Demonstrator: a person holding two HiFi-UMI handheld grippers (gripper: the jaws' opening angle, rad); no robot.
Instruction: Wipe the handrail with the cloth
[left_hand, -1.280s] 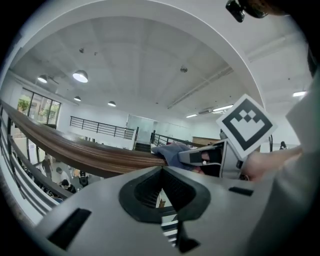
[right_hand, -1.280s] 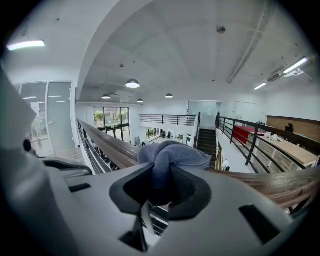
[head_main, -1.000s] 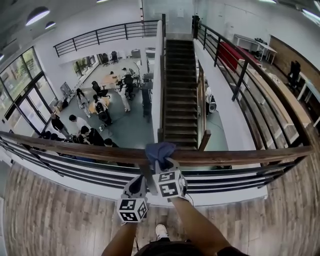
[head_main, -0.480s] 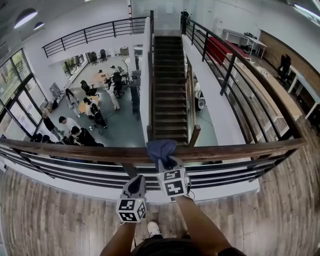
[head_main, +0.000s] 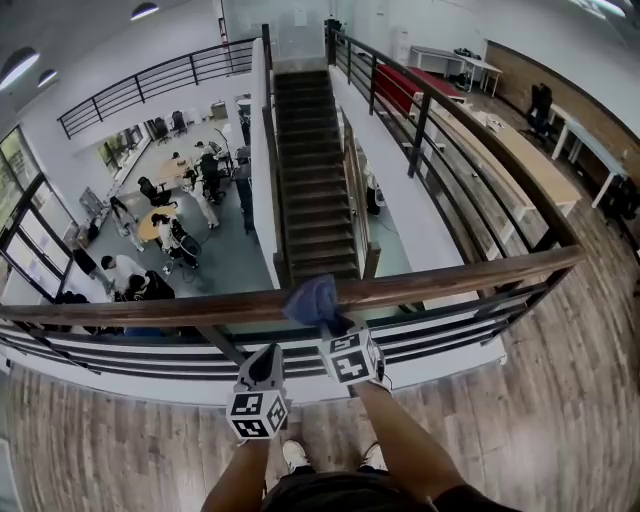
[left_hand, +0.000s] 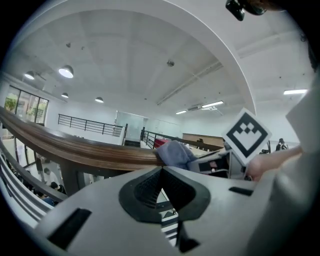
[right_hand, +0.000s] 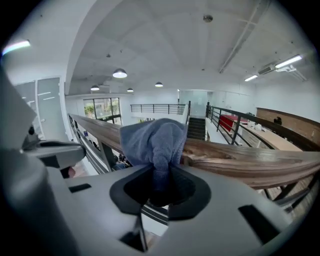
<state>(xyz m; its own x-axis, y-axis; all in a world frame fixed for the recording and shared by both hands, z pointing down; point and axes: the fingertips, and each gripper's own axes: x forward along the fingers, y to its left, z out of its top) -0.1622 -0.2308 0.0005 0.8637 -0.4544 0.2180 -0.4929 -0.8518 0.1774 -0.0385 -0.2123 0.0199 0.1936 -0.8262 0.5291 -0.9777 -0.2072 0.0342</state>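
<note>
1. The wooden handrail (head_main: 440, 280) ran across before me, with an open drop and people (head_main: 125, 272) beyond it.
2. The blue cloth (right_hand: 150, 140) lay draped over the rail's top, its bunched tail clamped tight between the jaws of my right gripper (right_hand: 161, 187).
3. My left gripper (left_hand: 161, 182) hung near the rail, jaws together on nothing.
4. I judged that a snag on the wood could pull the cloth free and send it over the edge.

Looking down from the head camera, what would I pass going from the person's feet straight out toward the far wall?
Shoes → left gripper → right gripper → cloth lying on the wooden handrail → staircase.
</note>
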